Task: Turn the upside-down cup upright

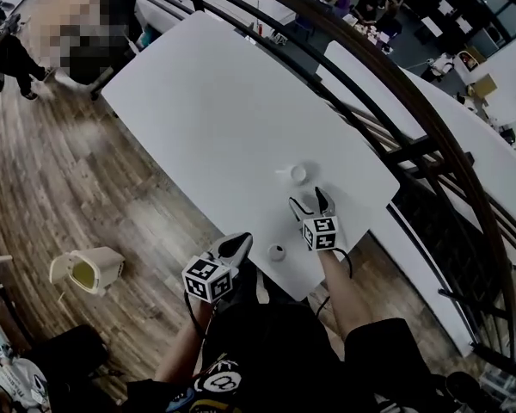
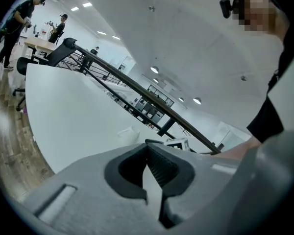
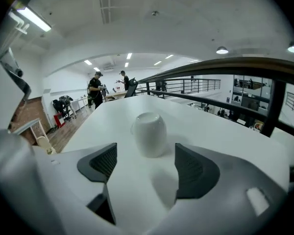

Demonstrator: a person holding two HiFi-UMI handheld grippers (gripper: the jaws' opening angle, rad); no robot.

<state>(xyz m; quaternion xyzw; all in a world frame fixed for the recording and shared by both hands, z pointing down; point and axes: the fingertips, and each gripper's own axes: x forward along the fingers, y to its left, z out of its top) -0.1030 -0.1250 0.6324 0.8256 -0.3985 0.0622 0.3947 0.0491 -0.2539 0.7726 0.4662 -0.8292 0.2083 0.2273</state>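
The jaws of the left gripper [image 2: 149,166] are shown pressed together with nothing between them, while those of the right gripper [image 3: 142,163] are held wide apart and empty. A large white rectangular table [image 1: 215,101] is seen on a wooden plank floor [image 1: 77,196], and a dark curved metal railing [image 1: 396,84] is seen running along its far side. Both grippers are held at the table's near end, the left one over the edge and the right one further in above the tabletop. The upside-down white ceramic cup [image 3: 149,133] is set on the tabletop with its base uppermost, just beyond the right gripper's tips, centred on the gap between them and untouched. A small white round object [image 1: 277,252] is seen near the table's near edge, between the two grippers; what it is cannot be told.
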